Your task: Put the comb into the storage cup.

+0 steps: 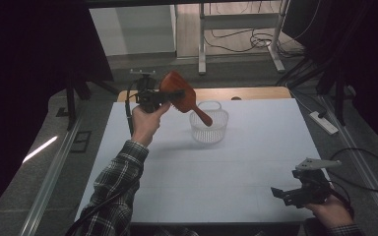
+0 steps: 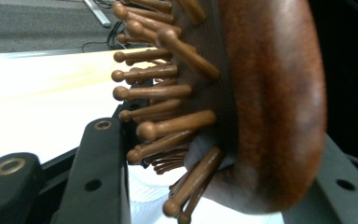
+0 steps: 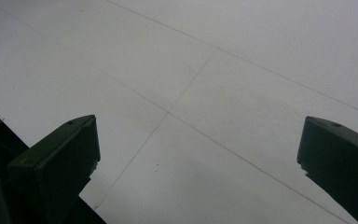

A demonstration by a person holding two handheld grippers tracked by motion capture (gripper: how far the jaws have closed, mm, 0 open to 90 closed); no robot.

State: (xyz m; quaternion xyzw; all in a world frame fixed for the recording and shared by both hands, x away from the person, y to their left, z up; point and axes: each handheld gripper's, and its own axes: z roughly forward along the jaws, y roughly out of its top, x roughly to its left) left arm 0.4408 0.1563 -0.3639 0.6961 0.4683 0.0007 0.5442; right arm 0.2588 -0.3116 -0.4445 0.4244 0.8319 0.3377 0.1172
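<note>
The left hand-held gripper (image 1: 170,95) was clamped on the head of a wooden hairbrush (image 1: 183,97), held up above the white surface (image 1: 216,167) – the brush's handle slanted down over the clear basket (image 1: 209,123) just to its right. Well apart, the right hand-held gripper (image 1: 286,195) hovered low over the surface – jaws wide apart with nothing between them.

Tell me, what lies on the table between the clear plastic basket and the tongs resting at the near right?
Nothing: the high view shows bare white table between basket and right tongs.
</note>
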